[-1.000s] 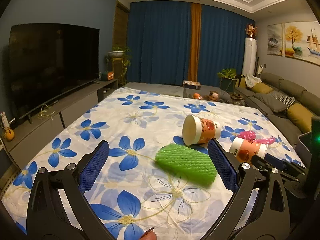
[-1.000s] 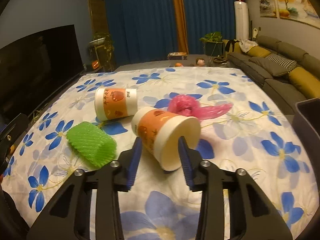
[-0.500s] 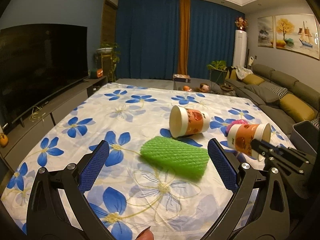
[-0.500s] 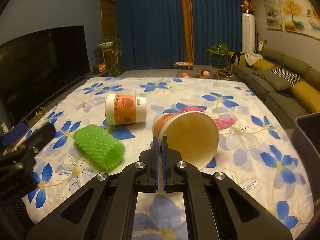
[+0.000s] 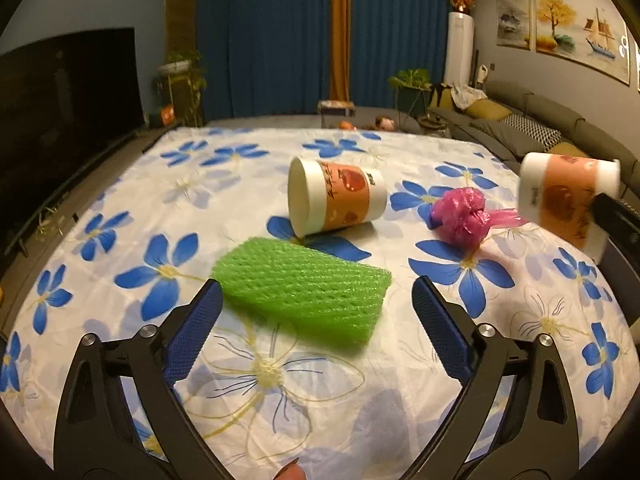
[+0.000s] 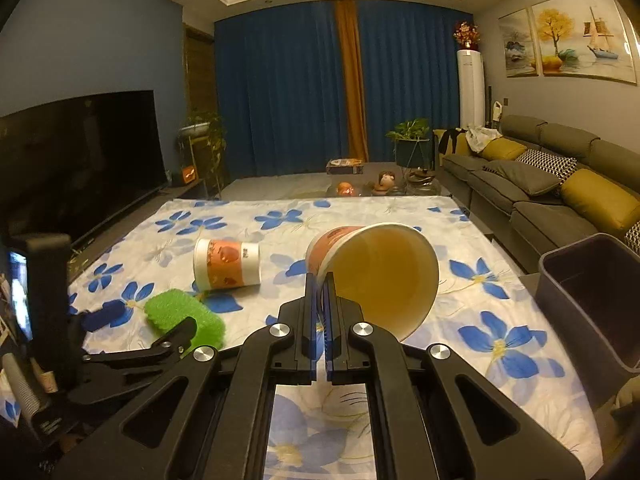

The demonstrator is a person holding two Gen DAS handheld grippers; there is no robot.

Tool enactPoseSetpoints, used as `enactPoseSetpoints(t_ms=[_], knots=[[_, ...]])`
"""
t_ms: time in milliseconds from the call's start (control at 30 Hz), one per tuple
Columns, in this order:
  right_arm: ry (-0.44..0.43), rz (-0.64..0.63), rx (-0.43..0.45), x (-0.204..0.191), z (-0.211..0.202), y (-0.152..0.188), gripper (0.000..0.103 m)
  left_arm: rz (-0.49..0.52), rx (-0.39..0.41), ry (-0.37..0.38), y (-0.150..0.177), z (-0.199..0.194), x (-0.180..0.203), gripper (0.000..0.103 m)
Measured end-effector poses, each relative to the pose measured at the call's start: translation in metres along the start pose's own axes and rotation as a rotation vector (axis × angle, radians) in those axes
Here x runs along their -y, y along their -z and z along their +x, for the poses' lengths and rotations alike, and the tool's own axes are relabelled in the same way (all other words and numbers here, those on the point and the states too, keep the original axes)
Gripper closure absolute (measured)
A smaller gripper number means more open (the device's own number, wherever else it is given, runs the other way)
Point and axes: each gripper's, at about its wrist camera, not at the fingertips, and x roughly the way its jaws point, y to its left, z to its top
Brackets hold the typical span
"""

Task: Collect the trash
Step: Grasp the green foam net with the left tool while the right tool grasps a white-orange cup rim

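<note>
My right gripper (image 6: pixel 319 286) is shut on the rim of an orange-and-white paper cup (image 6: pixel 376 276) and holds it above the table, mouth toward the camera. The same cup shows blurred at the right edge of the left wrist view (image 5: pixel 568 196). My left gripper (image 5: pixel 316 308) is open, its jaws on either side of a green foam net (image 5: pixel 304 284) lying on the flowered tablecloth (image 5: pixel 120 208). A second paper cup (image 5: pixel 336 198) lies on its side behind the net. A crumpled pink plastic bag (image 5: pixel 464 216) lies to the right of it.
A dark grey bin (image 6: pixel 592 296) stands at the table's right edge. A sofa (image 6: pixel 552 184) runs along the right wall. A television (image 6: pixel 80 160) stands on the left. A low table with small items (image 6: pixel 360 184) sits beyond the table's far edge.
My right gripper closed on the cup's rim and lifted it off the table. My left gripper moved in closer around the green foam net, still open.
</note>
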Motion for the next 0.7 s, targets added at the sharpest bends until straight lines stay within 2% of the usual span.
enactPoseSetpoints(t_ms=[67,233,300,400,500,600,633,700], knots=[[0.003,0.006,0.006,0.003,-0.002,-0.002,0.099,-0.002,-0.026,-0.006,-0.002,0.007,0.0,0.013],[0.007,0.021,0.013,0.008,-0.005,-0.004,0.099,0.006,-0.124,0.017,-0.002,0.027,0.002,0.033],[0.006,0.021,0.019,0.009,-0.008,-0.005,0.099,0.004,-0.154,0.017,-0.001,0.034,0.002,0.036],[0.005,0.017,0.024,0.008,-0.012,-0.005,0.099,0.0,-0.188,0.021,0.001,0.039,0.001,0.047],[0.006,0.014,0.025,0.008,-0.015,-0.005,0.099,-0.031,-0.232,0.037,0.002,0.047,-0.004,0.065],[0.008,0.009,0.027,0.007,-0.018,-0.004,0.099,-0.045,-0.23,0.039,0.003,0.046,-0.008,0.083],[0.008,0.008,0.027,0.007,-0.019,-0.004,0.099,-0.048,-0.232,0.044,0.003,0.046,-0.009,0.094],[0.009,0.006,0.026,0.007,-0.021,-0.003,0.099,-0.063,-0.232,0.055,0.003,0.046,-0.012,0.098]])
